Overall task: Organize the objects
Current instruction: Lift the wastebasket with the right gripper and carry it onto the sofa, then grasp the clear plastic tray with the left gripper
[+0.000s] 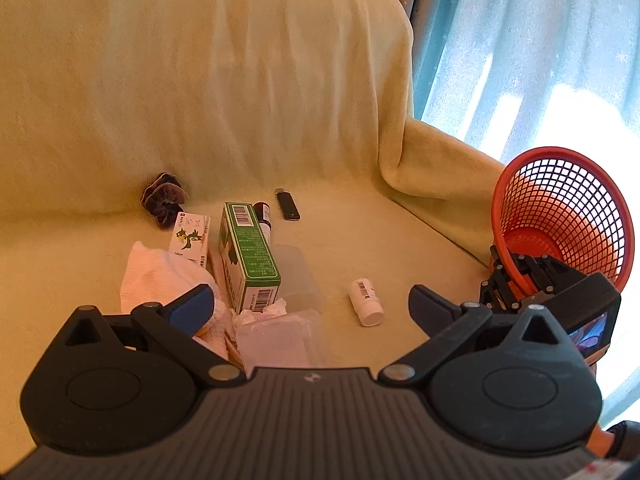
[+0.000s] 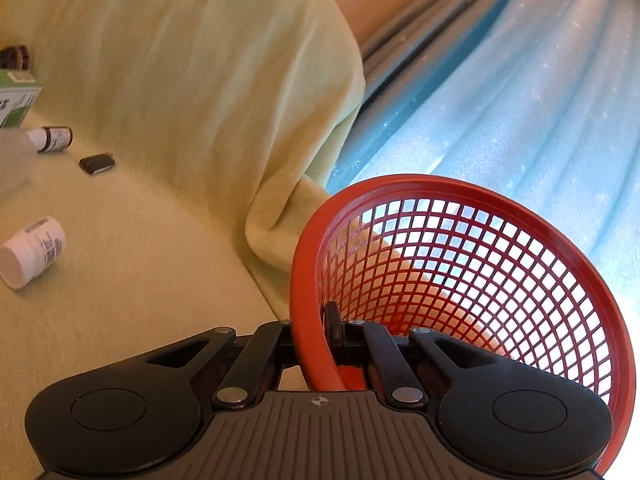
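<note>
One thin rim is all your right tool (image 2: 316, 336) pinches on the red basket (image 2: 472, 264), tipped beside the sofa (image 1: 240, 80) arm; it could twist loose. Your left tool (image 1: 308, 304) gapes empty above the white bottle (image 1: 366, 301).

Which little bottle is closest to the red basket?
The white pill bottle lying alone on the sofa cover. The dark brown bottle lies farther back, beside the green box, farther from the red mesh basket.
</note>
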`<state>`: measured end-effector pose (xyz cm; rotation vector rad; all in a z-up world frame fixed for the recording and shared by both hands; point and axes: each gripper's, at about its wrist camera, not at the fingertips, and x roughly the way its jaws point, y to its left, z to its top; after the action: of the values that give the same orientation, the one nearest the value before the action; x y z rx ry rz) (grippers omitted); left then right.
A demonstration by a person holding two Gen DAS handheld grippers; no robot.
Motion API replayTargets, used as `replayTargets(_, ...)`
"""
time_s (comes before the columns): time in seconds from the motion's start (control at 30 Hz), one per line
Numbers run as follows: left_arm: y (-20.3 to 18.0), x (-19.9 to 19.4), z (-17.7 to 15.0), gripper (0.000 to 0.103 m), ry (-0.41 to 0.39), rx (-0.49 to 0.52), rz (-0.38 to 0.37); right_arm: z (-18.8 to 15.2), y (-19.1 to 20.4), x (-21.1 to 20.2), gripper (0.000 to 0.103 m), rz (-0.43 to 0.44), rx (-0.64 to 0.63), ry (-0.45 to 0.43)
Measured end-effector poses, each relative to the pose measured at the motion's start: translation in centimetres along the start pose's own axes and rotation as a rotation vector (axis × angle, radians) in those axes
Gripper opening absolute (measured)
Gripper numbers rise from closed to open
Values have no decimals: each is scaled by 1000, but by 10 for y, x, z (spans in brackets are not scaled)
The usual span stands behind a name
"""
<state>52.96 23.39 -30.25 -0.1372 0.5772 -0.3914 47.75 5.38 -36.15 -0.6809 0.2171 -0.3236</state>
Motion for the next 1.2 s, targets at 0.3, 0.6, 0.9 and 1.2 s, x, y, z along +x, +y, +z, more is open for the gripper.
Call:
replayTargets(0.3,10,4,-2,101,-3,25,20,3,0,-2,0,7,61,-1)
replayTargets(0.6,22,-6,-11,101,1,81,39,0,-10,-1,0,9,136,-7)
replayTargets(0.9,7,1,-32,95,42,32,116,-1,-5,-4,1,14,118,4)
replayTargets(1.2,-20,28,-48,80,86,29,197,-3,-11,-1,1,24,125,13)
